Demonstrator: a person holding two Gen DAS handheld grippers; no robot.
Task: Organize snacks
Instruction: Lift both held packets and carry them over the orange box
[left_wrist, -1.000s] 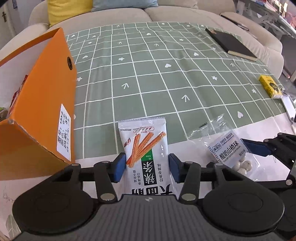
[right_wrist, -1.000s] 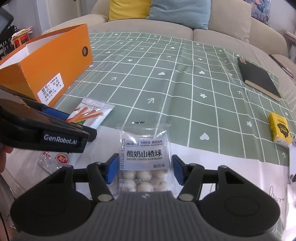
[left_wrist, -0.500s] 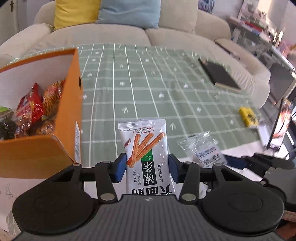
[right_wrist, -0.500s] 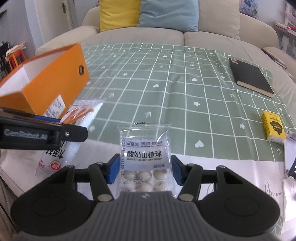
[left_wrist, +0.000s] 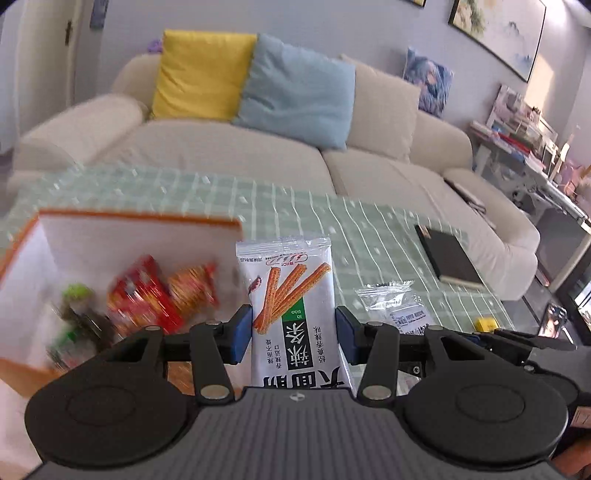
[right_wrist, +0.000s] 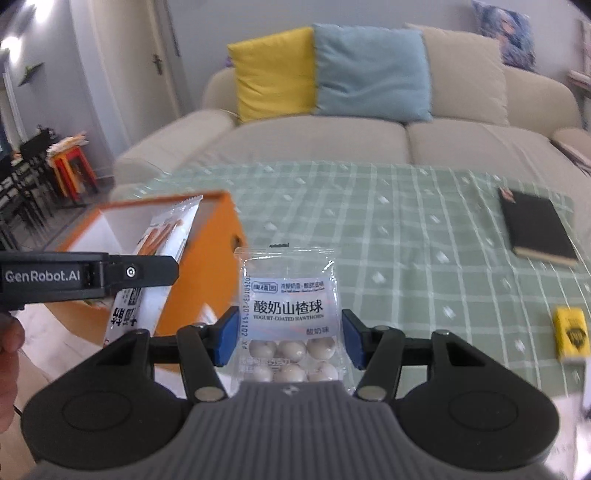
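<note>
My left gripper (left_wrist: 291, 338) is shut on a white stick-snack packet (left_wrist: 291, 295) and holds it in the air by the right side of the orange box (left_wrist: 122, 236). The box holds several snack bags (left_wrist: 147, 295). My right gripper (right_wrist: 288, 338) is shut on a clear packet of yogurt-coated hawthorn balls (right_wrist: 288, 302) and holds it above the table, right of the box (right_wrist: 207, 258). The stick packet (right_wrist: 162, 243) and left gripper (right_wrist: 122, 273) show over the box in the right wrist view. The hawthorn packet (left_wrist: 395, 302) shows at right in the left wrist view.
A green checked cloth (right_wrist: 406, 229) covers the table. A black notebook (right_wrist: 535, 225) lies at the far right and a small yellow box (right_wrist: 570, 332) at the near right. A beige sofa (right_wrist: 369, 136) with yellow and blue cushions stands behind the table.
Both grippers have risen with their packets. The left one has moved toward the orange box, so that the stick packet now hangs at the box's opening.
</note>
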